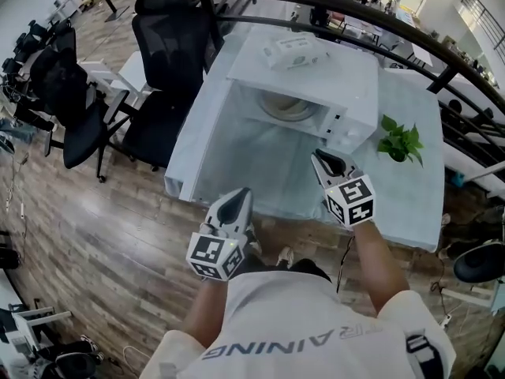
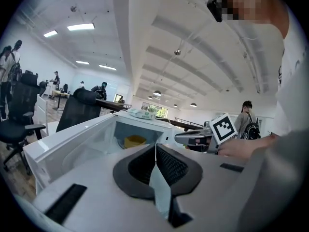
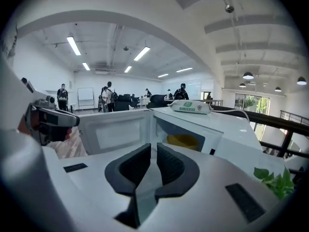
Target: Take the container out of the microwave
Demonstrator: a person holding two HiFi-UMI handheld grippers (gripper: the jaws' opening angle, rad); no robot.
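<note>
My left gripper [image 2: 155, 149] has its jaws pressed together with nothing between them, and it hovers in front of the microwave [image 1: 339, 73], off toward the open door's side. My right gripper [image 3: 153, 149] is also drawn together, with only a thin slit between the pads and nothing held. It points at the microwave's front from a little closer in.

The container [image 3: 182, 140] is yellow and sits inside the microwave's cavity, on the floor of the chamber. Neither gripper touches it. The microwave's door [image 3: 116, 132] is swung wide open to the left of the cavity, so I can see straight in from both gripper views.

On top of the microwave lies a flat white packet [image 1: 290, 51] with green print I cannot read. The microwave stands on a pale desk [image 1: 410, 204]. To the right of the microwave, a small green plant [image 1: 400, 140] stands on the same desk. To the left of the microwave, black office chairs [image 1: 170, 46] stand on the wooden floor [image 1: 102, 235].
</note>
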